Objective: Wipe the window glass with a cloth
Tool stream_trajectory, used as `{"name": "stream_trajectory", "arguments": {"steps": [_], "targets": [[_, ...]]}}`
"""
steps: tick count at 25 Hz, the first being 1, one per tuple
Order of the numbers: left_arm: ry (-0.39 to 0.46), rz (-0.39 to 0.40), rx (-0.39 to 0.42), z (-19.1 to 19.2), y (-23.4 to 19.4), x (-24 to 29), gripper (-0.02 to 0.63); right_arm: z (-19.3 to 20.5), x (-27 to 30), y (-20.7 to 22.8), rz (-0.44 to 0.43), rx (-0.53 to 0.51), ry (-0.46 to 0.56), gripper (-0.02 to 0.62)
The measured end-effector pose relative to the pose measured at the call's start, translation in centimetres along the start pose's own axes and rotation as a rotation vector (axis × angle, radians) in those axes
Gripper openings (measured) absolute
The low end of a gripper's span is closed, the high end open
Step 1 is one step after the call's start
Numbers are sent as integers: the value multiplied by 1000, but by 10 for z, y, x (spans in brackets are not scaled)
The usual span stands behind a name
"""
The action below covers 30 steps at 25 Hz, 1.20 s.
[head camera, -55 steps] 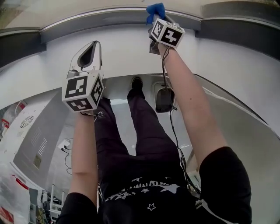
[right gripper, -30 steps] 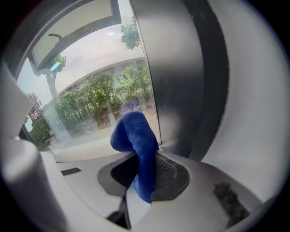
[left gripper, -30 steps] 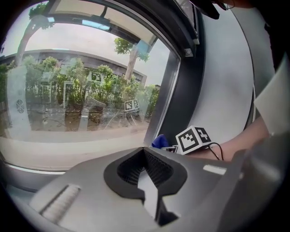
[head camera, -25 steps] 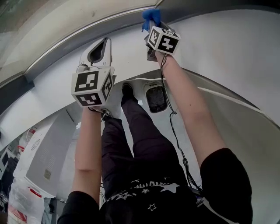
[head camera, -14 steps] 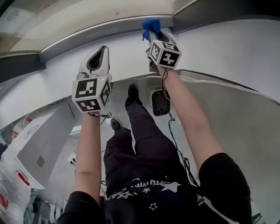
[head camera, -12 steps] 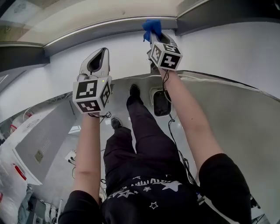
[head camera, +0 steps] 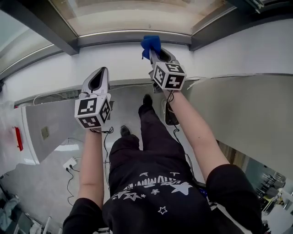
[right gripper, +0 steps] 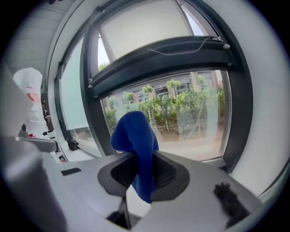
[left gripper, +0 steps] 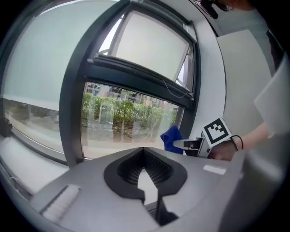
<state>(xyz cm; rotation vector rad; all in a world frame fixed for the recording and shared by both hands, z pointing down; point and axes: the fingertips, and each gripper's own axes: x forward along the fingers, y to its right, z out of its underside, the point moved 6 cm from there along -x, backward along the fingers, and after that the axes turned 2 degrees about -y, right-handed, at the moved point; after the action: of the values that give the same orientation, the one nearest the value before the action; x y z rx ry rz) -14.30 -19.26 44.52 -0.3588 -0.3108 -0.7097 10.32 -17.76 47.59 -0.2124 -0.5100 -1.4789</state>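
The window glass (head camera: 137, 13) fills the top of the head view, set in a dark frame (head camera: 59, 32). My right gripper (head camera: 153, 51) is shut on a blue cloth (head camera: 150, 44), held up just below the frame's bottom rail. In the right gripper view the cloth (right gripper: 135, 136) hangs folded between the jaws (right gripper: 144, 170), with the glass (right gripper: 190, 118) a short way ahead. My left gripper (head camera: 99, 77) is lower and to the left, shut with nothing in it. In the left gripper view its jaws (left gripper: 144, 156) face the glass (left gripper: 122, 118), and the cloth (left gripper: 171, 137) shows at the right.
A white wall band (head camera: 55, 73) runs under the window. The dark upright frame post (left gripper: 74, 95) splits the panes. Below are the person's legs, a grey cabinet (head camera: 50, 128) at the left, cables (head camera: 71, 164) on the floor and a white wall panel (head camera: 247, 114) at the right.
The head view has tipped up, so more window glass shows. Both grippers now stand closer to the window's bottom rail. The right gripper still holds the blue cloth.
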Motion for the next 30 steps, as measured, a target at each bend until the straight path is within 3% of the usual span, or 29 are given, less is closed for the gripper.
{"name": "stream_trajectory", "arguments": {"steps": [6, 9, 12, 21, 30], "targets": [[52, 33, 66, -24, 0, -83, 9, -6, -69, -82, -176, -31, 21, 75], [67, 22, 53, -31, 0, -105, 8, -8, -93, -105, -202, -81, 4, 75], [76, 18, 37, -33, 7, -122, 8, -16, -115, -118, -222, -62, 12, 75], [59, -50, -1, -19, 62, -159, 9, -15, -172, -104, -339, -69, 8, 74], [124, -118, 10, -22, 149, -189, 9, -28, -238, -81, -509, -152, 47, 74]]}}
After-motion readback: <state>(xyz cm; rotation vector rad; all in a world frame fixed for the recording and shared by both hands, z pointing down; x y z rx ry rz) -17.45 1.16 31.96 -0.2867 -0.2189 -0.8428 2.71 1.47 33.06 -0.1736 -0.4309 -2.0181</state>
